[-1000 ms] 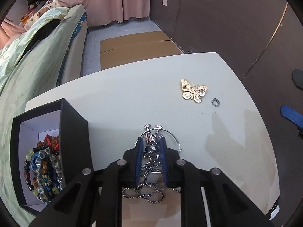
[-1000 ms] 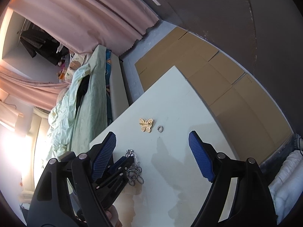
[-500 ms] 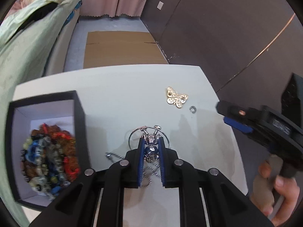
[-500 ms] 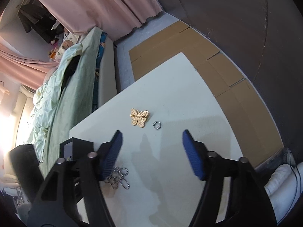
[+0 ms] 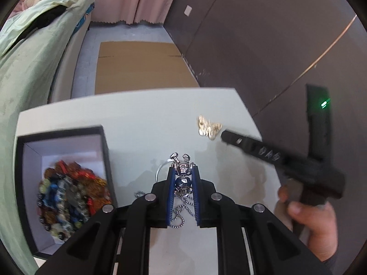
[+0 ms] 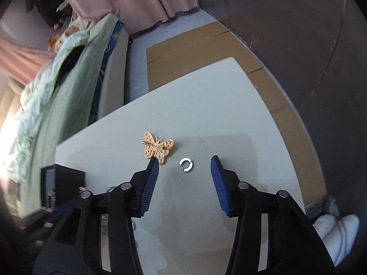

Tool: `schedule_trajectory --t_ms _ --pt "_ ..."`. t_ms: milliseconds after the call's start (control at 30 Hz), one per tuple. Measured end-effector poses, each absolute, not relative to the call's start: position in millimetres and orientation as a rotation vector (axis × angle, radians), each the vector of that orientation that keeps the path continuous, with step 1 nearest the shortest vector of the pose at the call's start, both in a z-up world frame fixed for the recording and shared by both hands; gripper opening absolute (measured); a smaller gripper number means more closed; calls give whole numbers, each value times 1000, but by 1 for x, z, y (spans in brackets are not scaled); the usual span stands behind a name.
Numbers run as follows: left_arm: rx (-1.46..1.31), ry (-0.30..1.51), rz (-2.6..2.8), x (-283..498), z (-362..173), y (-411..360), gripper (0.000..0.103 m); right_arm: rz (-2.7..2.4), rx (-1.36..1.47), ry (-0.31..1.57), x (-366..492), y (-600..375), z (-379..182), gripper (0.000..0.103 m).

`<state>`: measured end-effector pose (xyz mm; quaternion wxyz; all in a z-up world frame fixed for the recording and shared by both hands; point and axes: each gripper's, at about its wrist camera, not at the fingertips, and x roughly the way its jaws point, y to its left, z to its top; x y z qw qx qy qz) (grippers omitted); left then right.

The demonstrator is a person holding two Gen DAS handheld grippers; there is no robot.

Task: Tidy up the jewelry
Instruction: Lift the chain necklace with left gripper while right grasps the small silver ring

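Right hand-held gripper (image 6: 183,160) astride ring (image 6: 186,164)

- The left gripper (image 5: 182,171) pinches a silver pendant (image 5: 182,168), its chain (image 5: 181,210) trailing back between the jaws.
- Left of the jaws: a black box (image 5: 105,151) of beaded bracelets (image 5: 68,194) (blurred).
- Ahead-right: a gold butterfly brooch (image 5: 209,128), with the right gripper (image 5: 226,135) just beside it.

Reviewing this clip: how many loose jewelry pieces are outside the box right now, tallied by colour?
Gold: 1, the butterfly brooch on the table.
Silver: 2, the small open ring on the table, and the chain necklace shut in the left claw.
Total: 3.
The beads in the black box are not counted.
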<state>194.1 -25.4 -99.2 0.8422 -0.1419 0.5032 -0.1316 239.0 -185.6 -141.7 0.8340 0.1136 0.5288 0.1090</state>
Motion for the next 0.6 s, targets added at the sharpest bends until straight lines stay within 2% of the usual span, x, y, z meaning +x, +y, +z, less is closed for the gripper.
schedule_trajectory --t_ms 167,333,567,600 --pt "-334 1015 -270 189 -85 -12 12 172 50 1110 235 -162 -144 41" --pt "-356 970 -266 182 -71 -4 12 154 -120 1069 226 -143 -149 13" --pt "-369 879 -273 161 -36 2 12 207 -60 1062 214 -150 -144 10" --pt "-370 867 -278 158 -30 4 12 210 -53 1049 210 -151 -139 1"
